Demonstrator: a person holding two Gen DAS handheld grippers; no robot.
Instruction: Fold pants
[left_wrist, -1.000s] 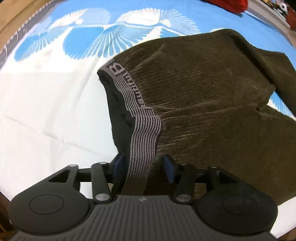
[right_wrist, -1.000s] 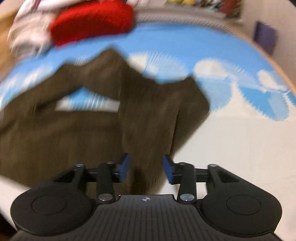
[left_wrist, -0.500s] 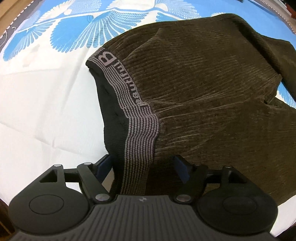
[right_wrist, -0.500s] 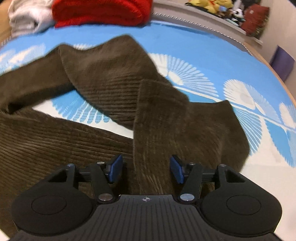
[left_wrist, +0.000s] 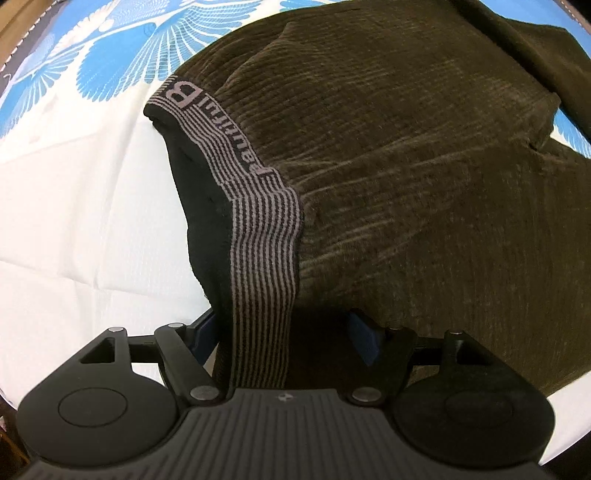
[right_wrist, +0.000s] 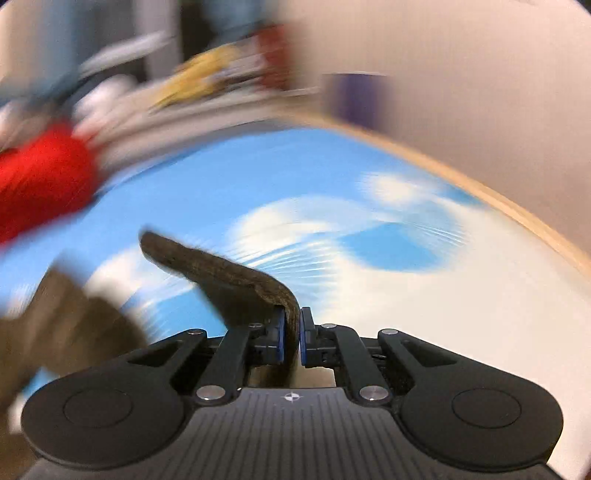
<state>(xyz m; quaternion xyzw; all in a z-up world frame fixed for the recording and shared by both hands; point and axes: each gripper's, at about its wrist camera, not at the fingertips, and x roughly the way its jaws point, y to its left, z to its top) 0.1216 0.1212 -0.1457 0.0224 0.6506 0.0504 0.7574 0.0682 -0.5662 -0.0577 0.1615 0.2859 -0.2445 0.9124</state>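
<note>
On the blue-white sheet (left_wrist: 74, 206), brown corduroy pants (left_wrist: 424, 184): left claw (left_wrist: 284, 332) apart, right claw (right_wrist: 291, 339) just clamped on them.

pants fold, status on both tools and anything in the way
Left tool open astride the waistband. Right tool has just closed on a pant leg edge. Red cloth at far end, clear.

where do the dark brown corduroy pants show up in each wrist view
Left wrist: the dark brown corduroy pants fill the centre and right, with the striped grey waistband running down between the open left gripper.
Right wrist: only a strip of pant leg shows, lower centre-left, pinched in the shut right gripper.
Shared landmark: the blue and white patterned bed sheet.
</note>
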